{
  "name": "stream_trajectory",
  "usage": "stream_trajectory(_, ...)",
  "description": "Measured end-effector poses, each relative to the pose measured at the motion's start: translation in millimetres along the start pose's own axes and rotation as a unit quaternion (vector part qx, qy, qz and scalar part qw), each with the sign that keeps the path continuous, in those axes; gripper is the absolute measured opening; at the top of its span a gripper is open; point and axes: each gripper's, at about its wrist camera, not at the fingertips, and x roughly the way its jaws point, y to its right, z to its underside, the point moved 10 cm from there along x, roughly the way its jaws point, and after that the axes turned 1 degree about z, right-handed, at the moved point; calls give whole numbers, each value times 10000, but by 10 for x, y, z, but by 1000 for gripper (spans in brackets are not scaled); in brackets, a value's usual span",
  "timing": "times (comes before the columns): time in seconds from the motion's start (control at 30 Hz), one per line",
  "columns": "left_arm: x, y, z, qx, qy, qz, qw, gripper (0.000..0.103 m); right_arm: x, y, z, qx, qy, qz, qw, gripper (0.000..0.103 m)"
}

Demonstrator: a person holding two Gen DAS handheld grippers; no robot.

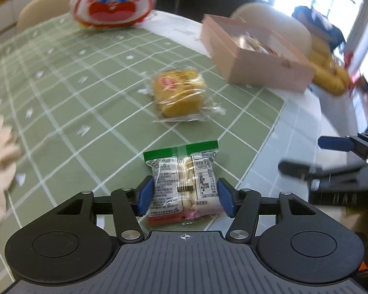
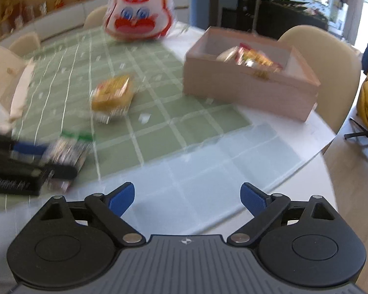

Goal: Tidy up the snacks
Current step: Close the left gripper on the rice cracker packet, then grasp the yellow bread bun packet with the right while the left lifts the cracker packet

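Observation:
A small snack packet [image 1: 184, 178] with a green top band lies flat on the green checked cloth, between the blue pads of my left gripper [image 1: 184, 183]. The pads stand right at its two side edges and the wrapper shows no squeeze. In the right wrist view the same packet [image 2: 71, 152] and the left gripper [image 2: 36, 159] are blurred at the left. My right gripper [image 2: 187, 188] is open over the pale table edge with nothing between its fingers. A wrapped yellow cake [image 1: 179, 93] lies farther out. The pink box [image 2: 245, 90] holds several snacks.
A large bag with a red and white cartoon face [image 2: 137, 12] stands at the far side of the table. Beige chairs [image 2: 331, 56] ring the round table. The right gripper [image 1: 306, 156] shows at the right of the left wrist view. The table edge [image 2: 326, 147] drops to a wooden floor.

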Motion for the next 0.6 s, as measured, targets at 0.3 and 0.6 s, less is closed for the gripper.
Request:
stream_trajectory(0.3, -602, -183, 299, -838, 175, -29, 9963, 61, 285, -435, -831, -60, 266, -561, 9981, 94)
stream_trajectory(0.6, -894, -151, 551, -948, 144, -119, 9953, 61, 938, -1040, -933, 61, -480, -901, 9948, 68)
